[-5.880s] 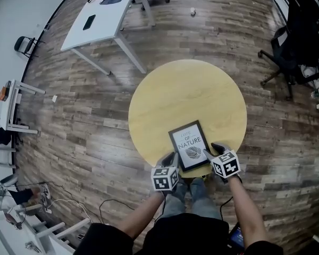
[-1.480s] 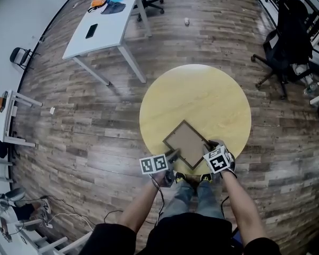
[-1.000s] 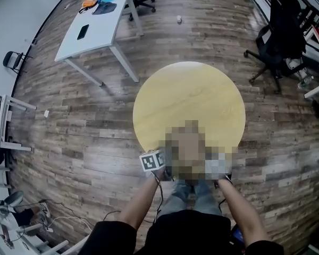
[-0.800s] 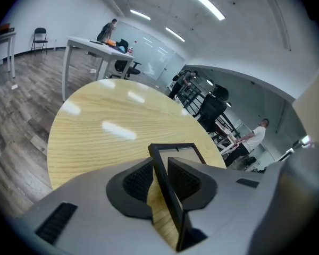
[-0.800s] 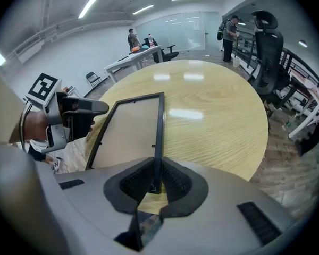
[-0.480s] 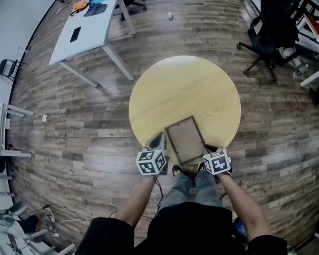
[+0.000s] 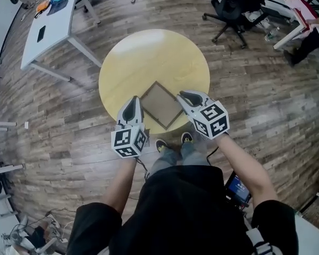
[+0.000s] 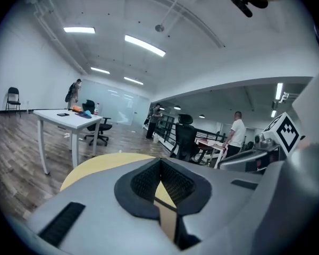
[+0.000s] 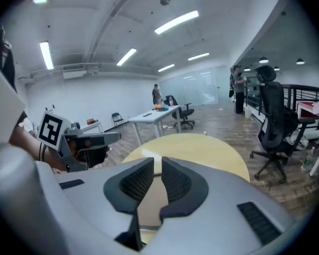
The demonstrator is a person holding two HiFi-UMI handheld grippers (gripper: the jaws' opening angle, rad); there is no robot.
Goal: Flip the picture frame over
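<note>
Picture frame (image 7: 160, 104) lies flat on the round table (image 7: 117, 52), brown back side up, turned diamond-wise, near the table's near edge. It sits below and between the two sets of fingertips, touched by neither. Left gripper (image 7: 132, 102) hangs above the frame's left corner with its jaws clenched tight on nothing; in the left gripper view the pads meet at the tip. Right gripper (image 7: 185, 94) hangs above the right corner, jaws released with a narrow slit between the pads, nothing in it; the frame shows through the slit, underneath. Judgement: the flip looks done and this is the pull-away step. The next move likely calls only for clearing both grippers off the table without bumping the frame; no fresh grip seems needed.
</note>
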